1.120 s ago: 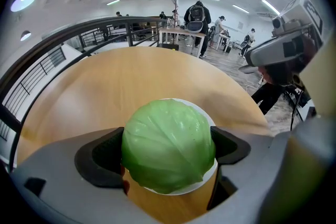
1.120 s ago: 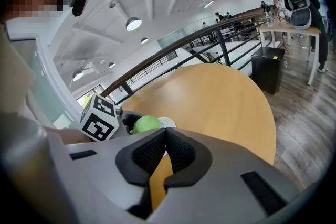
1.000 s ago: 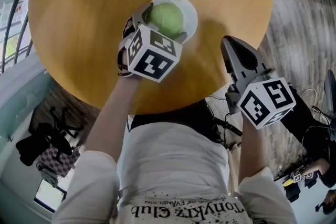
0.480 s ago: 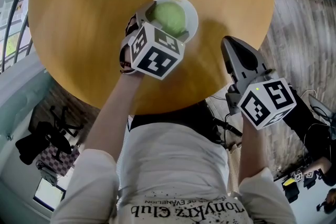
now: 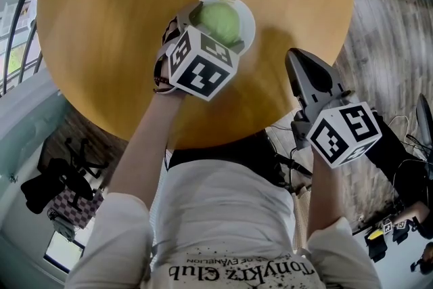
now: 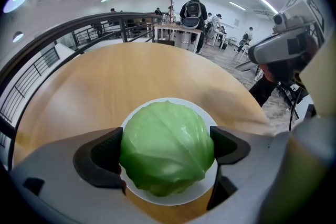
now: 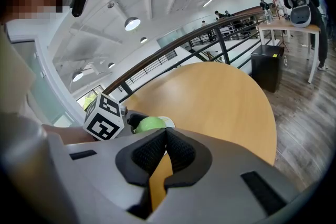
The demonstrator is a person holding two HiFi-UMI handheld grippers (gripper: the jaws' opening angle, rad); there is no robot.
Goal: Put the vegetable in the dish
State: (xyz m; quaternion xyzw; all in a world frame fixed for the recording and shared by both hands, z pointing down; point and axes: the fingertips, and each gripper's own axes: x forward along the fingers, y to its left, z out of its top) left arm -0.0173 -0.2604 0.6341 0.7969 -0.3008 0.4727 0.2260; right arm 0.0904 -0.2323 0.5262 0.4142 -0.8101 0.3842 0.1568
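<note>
A round green cabbage (image 5: 218,21) rests in a small white dish (image 5: 247,15) on the round wooden table (image 5: 115,24). My left gripper (image 5: 215,29) reaches in from the near side. Its two dark pads (image 6: 107,157) press against the cabbage (image 6: 163,139) on both sides, over the dish (image 6: 208,116). My right gripper (image 5: 298,61) hangs at the table's near right edge, away from the dish. Its pads (image 7: 178,152) meet with nothing between them. In the right gripper view the cabbage (image 7: 150,123) shows beyond the left gripper's marker cube (image 7: 105,120).
The table's edge runs close under the right gripper, with wooden floor (image 5: 385,44) beyond it. A black railing (image 6: 105,26) curves behind the table. People and desks (image 6: 194,13) stand far back in the room.
The left gripper and cabbage have shifted very slightly farther over the dish. The right gripper has stayed where it was.
</note>
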